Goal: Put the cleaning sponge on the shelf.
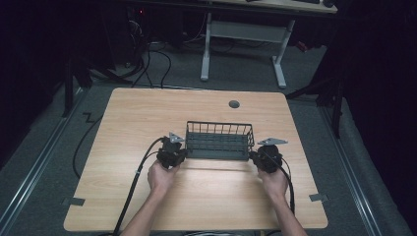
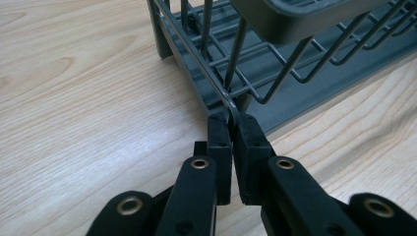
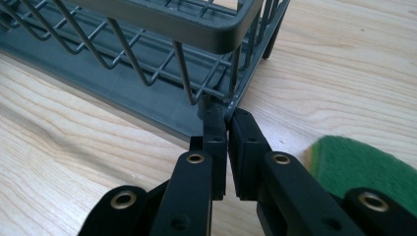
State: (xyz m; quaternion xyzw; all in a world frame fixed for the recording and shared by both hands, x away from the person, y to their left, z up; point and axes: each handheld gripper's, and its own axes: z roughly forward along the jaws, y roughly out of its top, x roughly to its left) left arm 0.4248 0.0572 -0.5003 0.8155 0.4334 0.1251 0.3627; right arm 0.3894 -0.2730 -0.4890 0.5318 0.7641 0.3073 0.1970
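**Both grippers clamped on the rack's two near corners**

Left gripper and right gripper each hold one end of the grey wire dish rack — we have it pinched from both sides at once. In the left gripper view the jaws are closed on the thin wire at the rack's low corner, and in the right gripper view the same holds at the opposite corner.

The rack sits on the wooden table, roughly mid-table, with its long axis running left to right, straight between our two hands. Each hand is equally near its own end, so neither leads. We judge that any coming move — a slide or a lift — depends on both hands travelling together along the same line, or the rack will twist about the thin wires we grip.

A green sponge lies just beside the right gripper.
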